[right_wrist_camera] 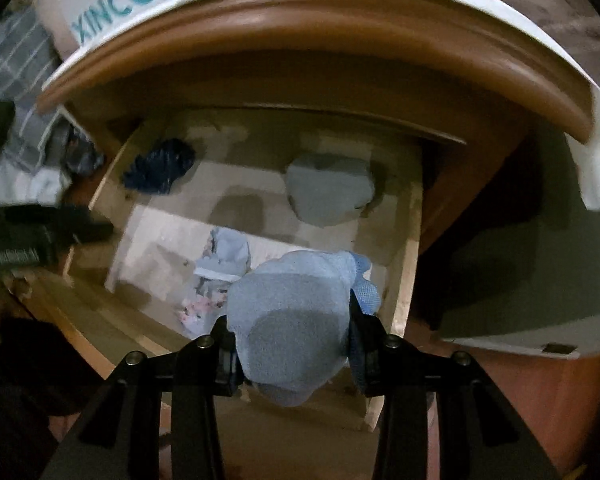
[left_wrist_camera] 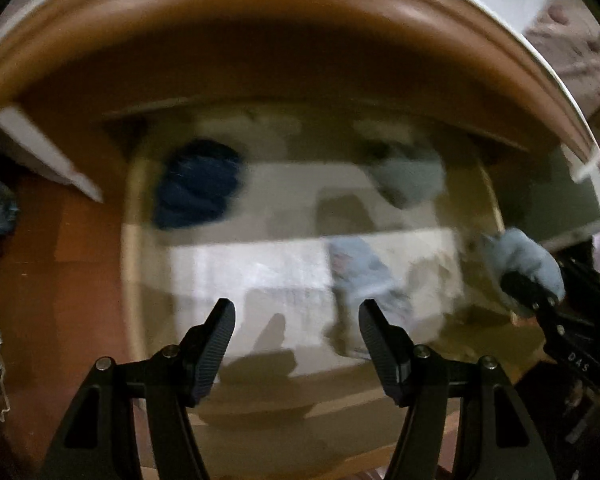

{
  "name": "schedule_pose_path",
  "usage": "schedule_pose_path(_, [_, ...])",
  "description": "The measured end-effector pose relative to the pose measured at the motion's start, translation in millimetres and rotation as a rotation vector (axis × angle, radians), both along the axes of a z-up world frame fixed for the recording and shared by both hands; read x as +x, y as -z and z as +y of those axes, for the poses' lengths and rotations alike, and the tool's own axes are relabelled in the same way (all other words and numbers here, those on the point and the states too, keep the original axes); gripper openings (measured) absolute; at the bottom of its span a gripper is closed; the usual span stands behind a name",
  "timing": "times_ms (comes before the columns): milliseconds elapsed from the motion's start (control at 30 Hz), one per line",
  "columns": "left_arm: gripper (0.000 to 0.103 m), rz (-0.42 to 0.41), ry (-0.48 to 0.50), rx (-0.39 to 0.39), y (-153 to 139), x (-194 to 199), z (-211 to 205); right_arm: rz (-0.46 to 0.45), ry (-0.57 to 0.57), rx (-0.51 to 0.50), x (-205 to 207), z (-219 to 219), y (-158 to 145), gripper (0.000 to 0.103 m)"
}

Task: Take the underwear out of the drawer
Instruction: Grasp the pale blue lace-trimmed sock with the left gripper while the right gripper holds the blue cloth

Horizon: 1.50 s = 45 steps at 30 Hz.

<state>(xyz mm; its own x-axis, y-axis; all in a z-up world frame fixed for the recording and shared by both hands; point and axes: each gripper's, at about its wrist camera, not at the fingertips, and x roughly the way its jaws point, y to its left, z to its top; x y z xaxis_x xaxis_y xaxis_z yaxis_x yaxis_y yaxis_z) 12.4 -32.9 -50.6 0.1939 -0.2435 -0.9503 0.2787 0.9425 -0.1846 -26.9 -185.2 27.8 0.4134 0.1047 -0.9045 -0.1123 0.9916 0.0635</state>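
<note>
Underwear clamped in right gripper jaws above drawer; left gripper jaws wide, empty.

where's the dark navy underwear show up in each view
Left wrist view: the crumpled dark navy underwear lies upper left of centre, in the far left corner of the open pale wooden drawer.
Right wrist view: the same piece lies upper left, same corner.
Shared landmark: the folded pale grey-blue underwear to its right.
</note>
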Motion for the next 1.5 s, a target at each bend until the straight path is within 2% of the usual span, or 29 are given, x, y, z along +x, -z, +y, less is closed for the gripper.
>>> schedule_pose_path(333, [0.066,0.170,0.036,-0.012,34.8,-1.5,-48.2,-0.060,0.091,0.108,-7.6,-27.4,-17.8,0.038])
schedule_pose_path(600, [0.066,0.294,0.010,0.057,58.7,9.6,-68.7,-0.071,0.124,0.122,-9.4,-40.5,-21.4,0.038])
schedule_pose_path(833, [0.066,0.362,0.008,0.116,71.9,23.4,-90.0,-0.074,0.159,0.149,-10.1,-51.3,-22.3,0.038])
schedule_pose_path(900, [0.066,0.416,0.001,0.101,79.3,27.5,-95.1,-0.076,0.152,0.159,-11.0,-50.2,-23.0,0.038])
schedule_pose_path(967, [0.066,0.458,-0.014,0.130,86.7,30.4,-97.3,-0.076,0.144,0.156,-11.2,-48.7,-23.4,0.038])
schedule_pose_path(1300, [0.066,0.504,-0.049,0.192,109.5,44.4,-99.5,-0.068,0.154,0.163,-10.7,-49.8,-23.8,0.038])
schedule_pose_path(1500, [0.066,0.504,-0.065,0.189,120.9,45.4,-100.3,-0.063,0.144,0.156,-8.7,-46.8,-21.5,0.038])
